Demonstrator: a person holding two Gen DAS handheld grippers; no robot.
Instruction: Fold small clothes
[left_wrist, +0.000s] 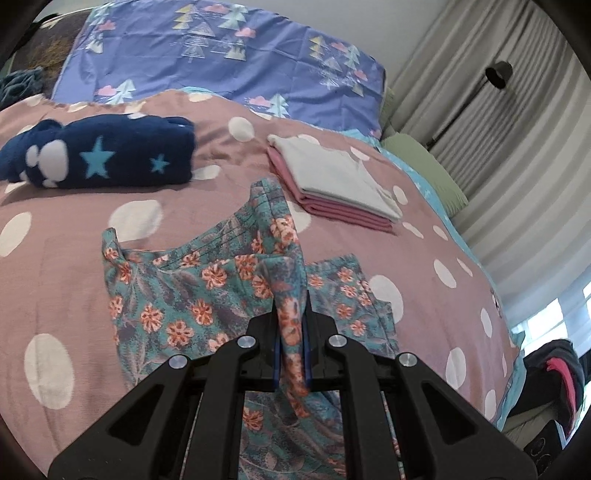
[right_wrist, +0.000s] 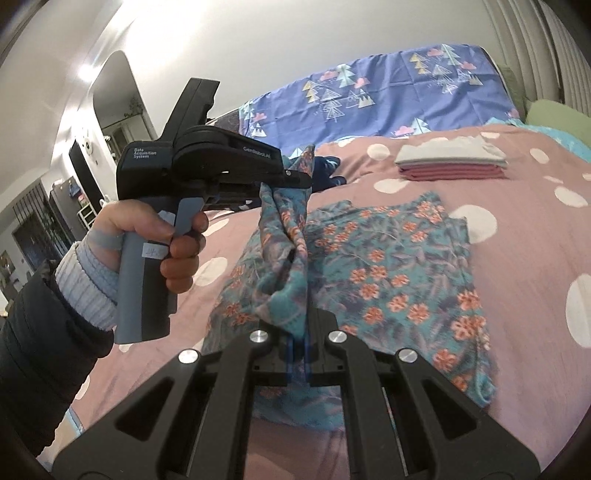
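A teal floral garment (left_wrist: 192, 299) with orange flowers lies spread on the pink polka-dot bedcover (left_wrist: 66, 240). My left gripper (left_wrist: 291, 332) is shut on a bunched edge of it and lifts that edge above the bed. In the right wrist view the garment (right_wrist: 399, 266) lies partly flat, with one edge pulled up. My right gripper (right_wrist: 297, 332) is shut on the raised fabric close to the camera. The left gripper (right_wrist: 288, 181) shows there too, held by a hand, pinching the same raised fold higher up.
A folded pile of white and pink clothes (left_wrist: 332, 181) lies beyond the garment, also seen in the right wrist view (right_wrist: 450, 162). A folded navy star blanket (left_wrist: 103, 151) lies at the left. A blue tree-print pillow (left_wrist: 221, 51) stands behind. Curtains (left_wrist: 498, 147) hang at the right.
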